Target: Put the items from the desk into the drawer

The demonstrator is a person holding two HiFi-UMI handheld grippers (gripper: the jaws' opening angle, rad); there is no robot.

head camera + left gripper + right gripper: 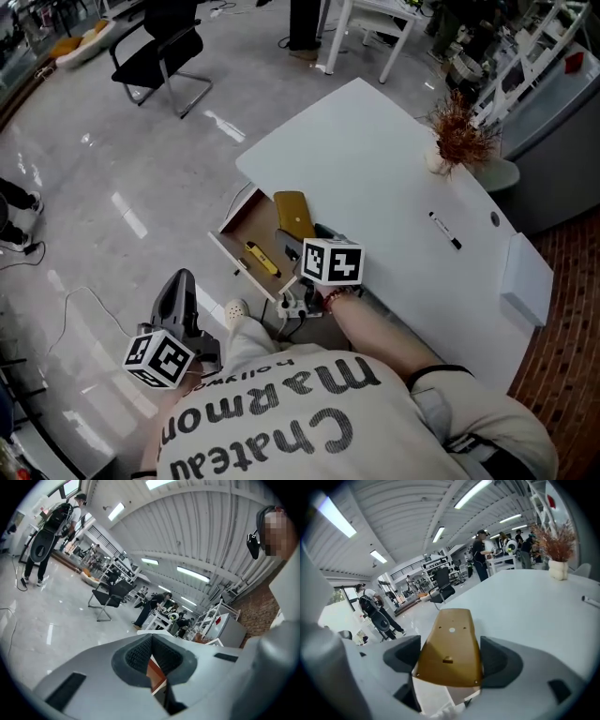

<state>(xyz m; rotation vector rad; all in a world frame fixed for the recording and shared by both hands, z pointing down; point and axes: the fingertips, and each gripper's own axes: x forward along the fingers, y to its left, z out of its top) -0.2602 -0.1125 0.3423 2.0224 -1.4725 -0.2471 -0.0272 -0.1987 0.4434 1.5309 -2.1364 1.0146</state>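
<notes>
The wooden drawer [246,217] stands pulled out from the left end of the white desk [375,178]. A yellow pen-like item [262,259] lies inside it. My right gripper [312,236] [450,657] is shut on a flat mustard-brown case [293,214] [451,648], held over the drawer's far side by the desk edge. A black pen [445,230] [589,601] lies on the desk top. My left gripper [178,283] [151,643] hangs low at the left, away from the drawer, shut with nothing between its pads.
A vase of dried flowers [459,141] [557,550] stands near the desk's far edge. A white box [525,277] sits at the desk's right end. A black chair [159,52] stands on the grey floor. People stand at tables in the background.
</notes>
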